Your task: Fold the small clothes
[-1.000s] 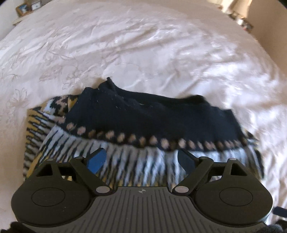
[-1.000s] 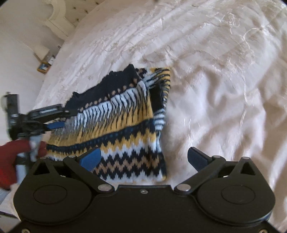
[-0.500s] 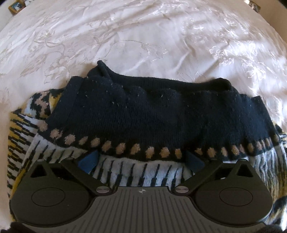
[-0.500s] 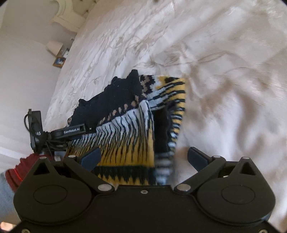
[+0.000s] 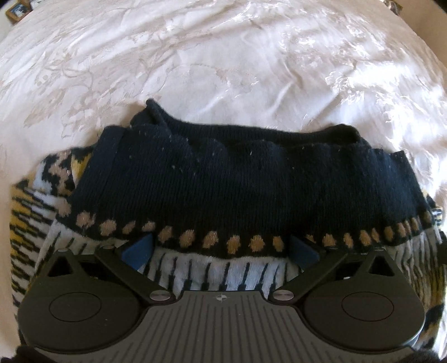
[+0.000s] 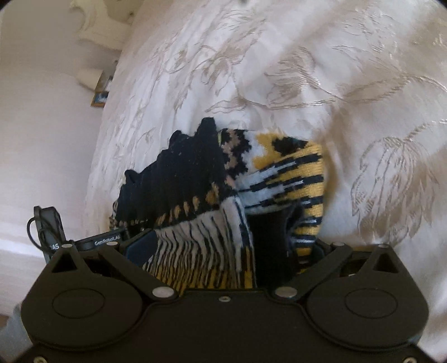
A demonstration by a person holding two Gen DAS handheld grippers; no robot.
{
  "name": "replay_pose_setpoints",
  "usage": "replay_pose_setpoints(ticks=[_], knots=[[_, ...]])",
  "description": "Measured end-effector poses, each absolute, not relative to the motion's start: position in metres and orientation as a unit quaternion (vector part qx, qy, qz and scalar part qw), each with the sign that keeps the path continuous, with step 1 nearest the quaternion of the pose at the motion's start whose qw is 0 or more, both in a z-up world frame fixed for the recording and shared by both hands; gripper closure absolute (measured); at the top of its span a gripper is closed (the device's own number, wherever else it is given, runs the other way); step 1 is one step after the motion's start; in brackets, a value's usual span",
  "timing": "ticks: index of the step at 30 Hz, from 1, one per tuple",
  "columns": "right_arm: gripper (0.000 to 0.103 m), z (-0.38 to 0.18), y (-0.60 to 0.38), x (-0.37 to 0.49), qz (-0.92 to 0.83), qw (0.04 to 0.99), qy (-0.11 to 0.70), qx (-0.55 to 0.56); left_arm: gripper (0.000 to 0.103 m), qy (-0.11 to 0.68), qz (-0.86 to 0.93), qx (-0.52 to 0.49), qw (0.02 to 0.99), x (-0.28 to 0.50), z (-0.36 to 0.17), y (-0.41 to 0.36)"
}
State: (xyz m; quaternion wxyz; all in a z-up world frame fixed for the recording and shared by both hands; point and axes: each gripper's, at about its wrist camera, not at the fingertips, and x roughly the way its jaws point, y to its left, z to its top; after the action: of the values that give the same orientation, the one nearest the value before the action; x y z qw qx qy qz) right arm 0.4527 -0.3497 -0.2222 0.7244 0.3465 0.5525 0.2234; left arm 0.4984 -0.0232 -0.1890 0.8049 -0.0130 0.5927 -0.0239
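Navy wool, banded with tan dots, white-and-black stripes and yellow zigzags, makes up the folded sweater, which is laid on a white embroidered bedspread. In the left wrist view the sweater is spread across the middle and lower frame, its navy ribbed edge toward the top and the striped band at the bottom. The left gripper is pointed steeply down onto it; its jaws have just been opening and are now spread wide, the blue pads set on the fabric at the dotted band, with a stretch of knit between them but not pinched. A framed picture is seen at the upper left corner.

In the right wrist view the sweater is bunched in the centre and lower centre. The right gripper is spread wide too, its fingers either side of the near folded edge; whether the pads press the cloth cannot be told. The other gripper's black body is seen at lower left.
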Motion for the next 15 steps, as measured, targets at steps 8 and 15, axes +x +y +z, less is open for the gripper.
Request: replay_pose_setpoints(ticks=[8,15], knots=[[0.0,-0.219,-0.346,0.453,0.219,0.723,0.561,0.337,0.002,0.544,-0.017,-0.001,0.839,0.527,-0.17,-0.024],[0.0,-0.217,-0.347,0.452,0.213,0.717,0.566,0.347,0.002,0.575,-0.025,0.032,0.817,0.55,-0.192,-0.03]])
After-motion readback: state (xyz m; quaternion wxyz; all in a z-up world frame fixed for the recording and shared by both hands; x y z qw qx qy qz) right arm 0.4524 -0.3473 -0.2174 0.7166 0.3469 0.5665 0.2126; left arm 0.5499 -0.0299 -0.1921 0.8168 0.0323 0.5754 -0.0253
